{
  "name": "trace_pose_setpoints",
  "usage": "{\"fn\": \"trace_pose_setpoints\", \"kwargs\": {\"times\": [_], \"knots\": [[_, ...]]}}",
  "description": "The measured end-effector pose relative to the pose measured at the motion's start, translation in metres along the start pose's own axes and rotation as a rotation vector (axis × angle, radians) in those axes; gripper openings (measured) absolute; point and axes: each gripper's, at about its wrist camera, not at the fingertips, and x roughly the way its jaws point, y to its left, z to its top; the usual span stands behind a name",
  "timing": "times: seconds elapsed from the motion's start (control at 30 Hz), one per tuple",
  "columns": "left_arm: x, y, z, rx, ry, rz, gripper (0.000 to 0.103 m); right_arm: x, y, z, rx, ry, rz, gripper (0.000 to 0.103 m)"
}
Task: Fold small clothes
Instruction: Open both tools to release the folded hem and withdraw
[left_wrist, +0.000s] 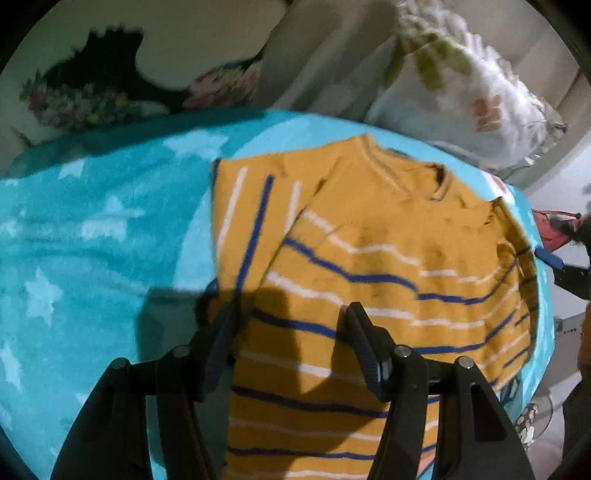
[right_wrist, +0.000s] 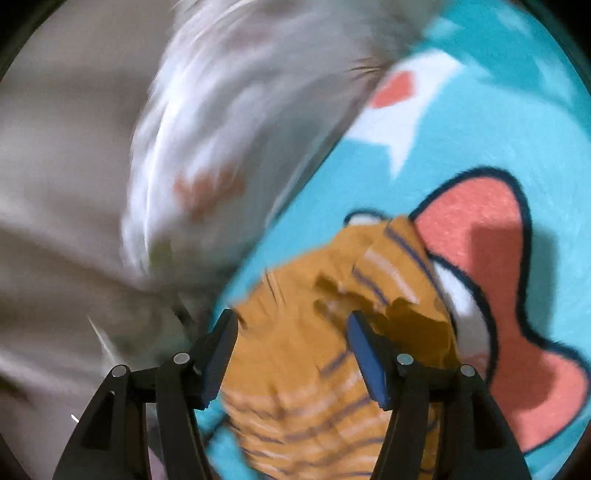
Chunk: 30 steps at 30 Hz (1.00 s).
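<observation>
A small mustard-yellow sweater (left_wrist: 369, 266) with blue and white stripes lies on a turquoise star-patterned blanket (left_wrist: 92, 229). Its left sleeve is folded across the chest. My left gripper (left_wrist: 291, 314) is open and hovers over the lower body of the sweater, holding nothing. In the blurred right wrist view, my right gripper (right_wrist: 291, 321) is open over a bunched sleeve end of the sweater (right_wrist: 325, 332), its fingers on either side of the fabric without closing on it. The right gripper also shows at the far right edge of the left wrist view (left_wrist: 565, 266).
A white floral pillow (left_wrist: 461, 92) lies behind the sweater and also shows in the right wrist view (right_wrist: 221, 155). A dark flowered cushion (left_wrist: 85, 92) is at the back left. The blanket carries a coral cartoon shape (right_wrist: 498, 295). The blanket's edge drops off at the right.
</observation>
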Motion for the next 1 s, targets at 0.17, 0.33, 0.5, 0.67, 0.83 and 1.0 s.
{"fn": "trace_pose_setpoints", "kwargs": {"times": [0.17, 0.33, 0.5, 0.67, 0.83, 1.0], "knots": [[0.009, 0.015, 0.001, -0.058, 0.029, -0.030, 0.062, 0.035, 0.001, 0.001, -0.104, 0.055, -0.203, 0.066], [0.000, 0.015, -0.001, -0.059, 0.017, -0.037, 0.063, 0.016, -0.023, 0.023, -0.018, -0.045, -0.299, 0.059], [-0.018, 0.024, -0.010, -0.121, -0.007, -0.059, 0.063, -0.023, -0.029, -0.017, -0.087, -0.013, -0.287, 0.059], [-0.030, 0.032, -0.024, -0.205, -0.014, -0.062, 0.063, -0.030, -0.061, -0.081, -0.097, 0.078, -0.258, 0.059], [-0.051, 0.035, -0.054, -0.323, -0.025, -0.046, 0.063, -0.006, -0.073, -0.098, -0.122, 0.144, -0.236, 0.014], [-0.081, 0.027, -0.087, -0.365, -0.065, 0.022, 0.063, -0.028, -0.106, -0.080, -0.091, 0.121, -0.318, 0.012]]}}
